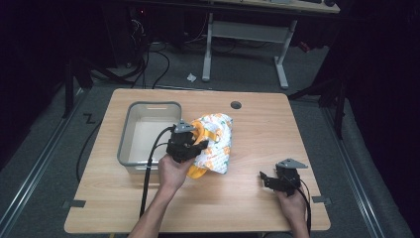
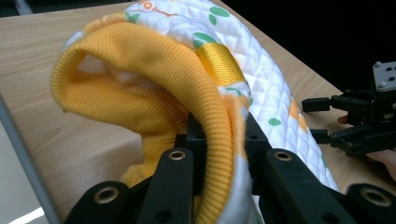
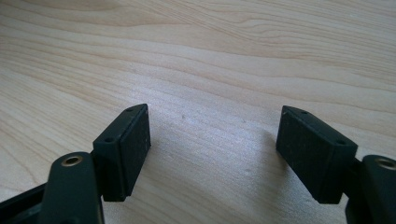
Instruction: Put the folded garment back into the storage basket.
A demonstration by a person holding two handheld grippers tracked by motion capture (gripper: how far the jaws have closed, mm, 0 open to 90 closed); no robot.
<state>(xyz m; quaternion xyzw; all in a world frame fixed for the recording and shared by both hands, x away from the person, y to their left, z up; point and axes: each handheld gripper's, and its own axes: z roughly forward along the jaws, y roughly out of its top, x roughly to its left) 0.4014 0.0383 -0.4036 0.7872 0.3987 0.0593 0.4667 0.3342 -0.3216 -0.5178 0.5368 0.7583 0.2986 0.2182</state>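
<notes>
Meanwhile left tongs (image 1: pixel 197 147) pinch the garment's (image 1: pixel 214 144) yellow hem beside the bin (image 1: pixel 130 130); right tongs (image 1: pixel 265 178) spread over bare table (image 1: pixel 257 126).

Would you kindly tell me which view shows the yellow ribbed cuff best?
The left gripper view: the yellow ribbed cuff is close, clamped in the left tool. The high view shows a yellow sliver; the right gripper view, bare table.

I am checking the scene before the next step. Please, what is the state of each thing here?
Left hand-held gripper: shut on the garment's yellow ribbed edge.
Right hand-held gripper: open, holding nothing, just above the table.
Quilted garment: bunched up, partly lifted, beside the bin.
Clear plastic bin: upright, nothing visible inside.
</notes>
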